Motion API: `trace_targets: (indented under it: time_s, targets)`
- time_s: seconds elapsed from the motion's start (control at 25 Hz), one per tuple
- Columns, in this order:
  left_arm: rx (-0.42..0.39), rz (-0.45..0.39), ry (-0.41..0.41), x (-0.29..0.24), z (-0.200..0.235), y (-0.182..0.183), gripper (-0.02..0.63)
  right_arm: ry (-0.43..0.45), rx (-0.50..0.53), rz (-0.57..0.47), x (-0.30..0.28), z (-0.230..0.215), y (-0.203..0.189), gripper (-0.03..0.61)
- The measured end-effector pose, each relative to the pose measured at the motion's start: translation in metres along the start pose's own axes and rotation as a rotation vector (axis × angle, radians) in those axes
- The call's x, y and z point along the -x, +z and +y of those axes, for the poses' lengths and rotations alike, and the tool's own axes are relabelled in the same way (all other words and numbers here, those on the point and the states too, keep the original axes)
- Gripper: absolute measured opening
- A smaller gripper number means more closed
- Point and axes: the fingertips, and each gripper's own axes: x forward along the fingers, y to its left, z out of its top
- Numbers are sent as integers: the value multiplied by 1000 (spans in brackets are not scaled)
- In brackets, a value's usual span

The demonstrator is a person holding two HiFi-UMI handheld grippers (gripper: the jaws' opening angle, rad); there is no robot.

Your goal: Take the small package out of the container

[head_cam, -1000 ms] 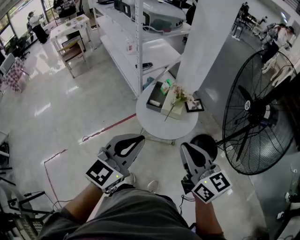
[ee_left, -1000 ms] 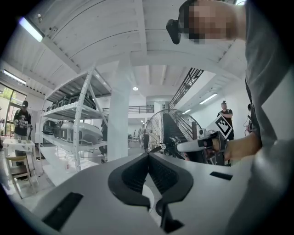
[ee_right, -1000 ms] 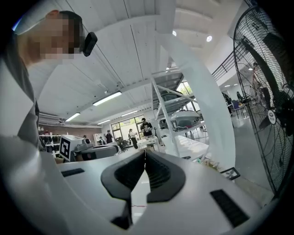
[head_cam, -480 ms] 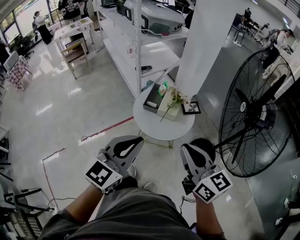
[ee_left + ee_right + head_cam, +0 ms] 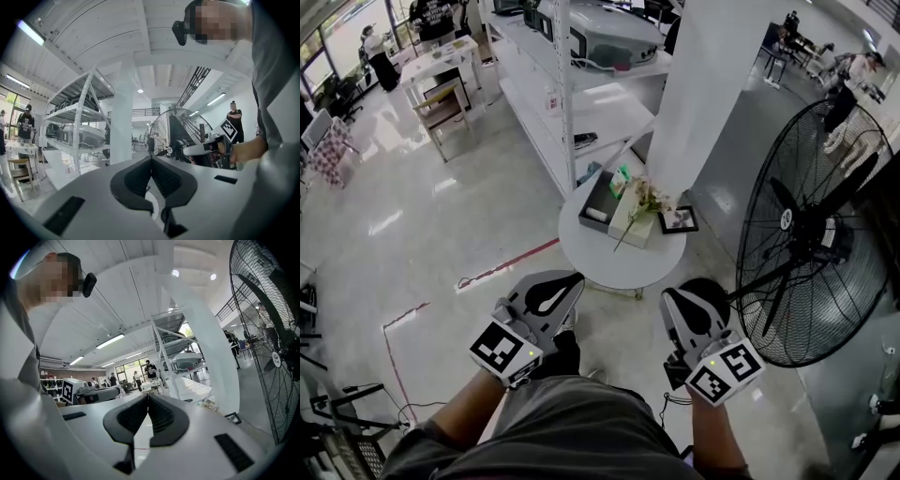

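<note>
A dark grey open container [image 5: 602,198] sits on a small round white table [image 5: 598,258] ahead of me in the head view. Inside it lies a small white package [image 5: 594,214], and a green carton [image 5: 622,178] stands at its far end. My left gripper [image 5: 576,277] and right gripper [image 5: 669,294] are held low near my body, well short of the table. Both are shut with nothing between the jaws. In the left gripper view the jaws [image 5: 151,159] meet; in the right gripper view the jaws [image 5: 148,397] meet too. Neither gripper view shows the container.
A white box with a flower sprig [image 5: 630,217] and a small picture frame [image 5: 679,221] share the table. A large black standing fan [image 5: 811,225] stands close on the right. A white pillar [image 5: 703,84] and white shelving [image 5: 572,94] rise behind the table.
The table has drifted slightly up and left in the head view as I step. Both grippers stay shut in the same place relative to my body.
</note>
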Motion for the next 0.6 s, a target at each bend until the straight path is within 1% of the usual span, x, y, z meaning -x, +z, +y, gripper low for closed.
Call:
trace_targets:
  time_s: [0.24, 0.6]
  targets:
    - [26, 12, -13, -33, 38, -13, 15, -24, -16, 22, -38, -34, -1, 21]
    - [67, 36, -38, -84, 131, -28, 15, -63, -38, 53, -129, -79, 2, 21]
